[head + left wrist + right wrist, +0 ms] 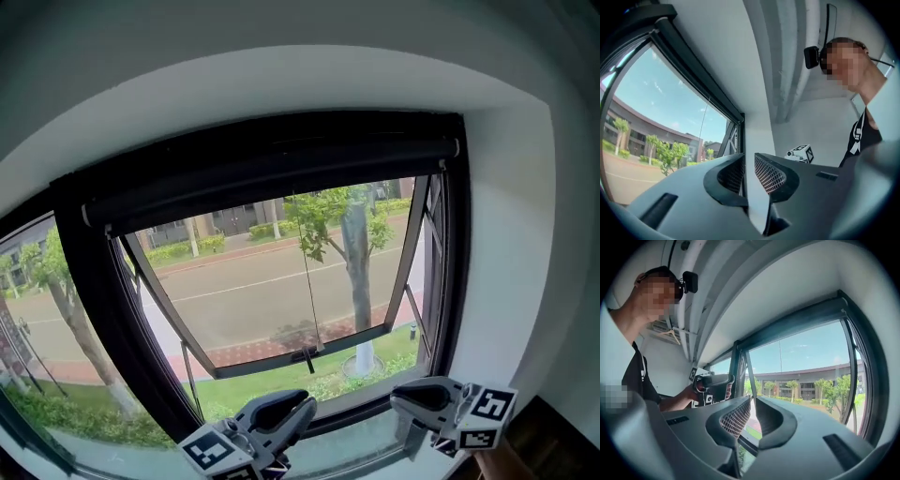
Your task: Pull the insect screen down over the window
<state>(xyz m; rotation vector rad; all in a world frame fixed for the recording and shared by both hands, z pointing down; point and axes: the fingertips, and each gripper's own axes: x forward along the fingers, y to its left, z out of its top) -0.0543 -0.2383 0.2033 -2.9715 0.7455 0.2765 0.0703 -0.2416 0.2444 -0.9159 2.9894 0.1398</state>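
The insect screen is rolled up in its dark housing [272, 169] along the top of the window. From it a thin cord [307, 281] hangs down to a small dark piece [307, 356] near the lower rail of the outward-tilted sash. My left gripper [281, 412] is low in front of the sill, below the cord and apart from it. Its jaws [749, 159] are a little apart with nothing between them. My right gripper [422, 396] is at the lower right by the frame. Its jaws [753, 401] show only a narrow slit and hold nothing.
The black window frame [89, 309] sits in a white wall recess [511, 244]. Outside lie a road, trees and lawn. The glass sash [412, 244] is pushed open outward on side stays. A person's hand [696, 391] holds the left gripper in the right gripper view.
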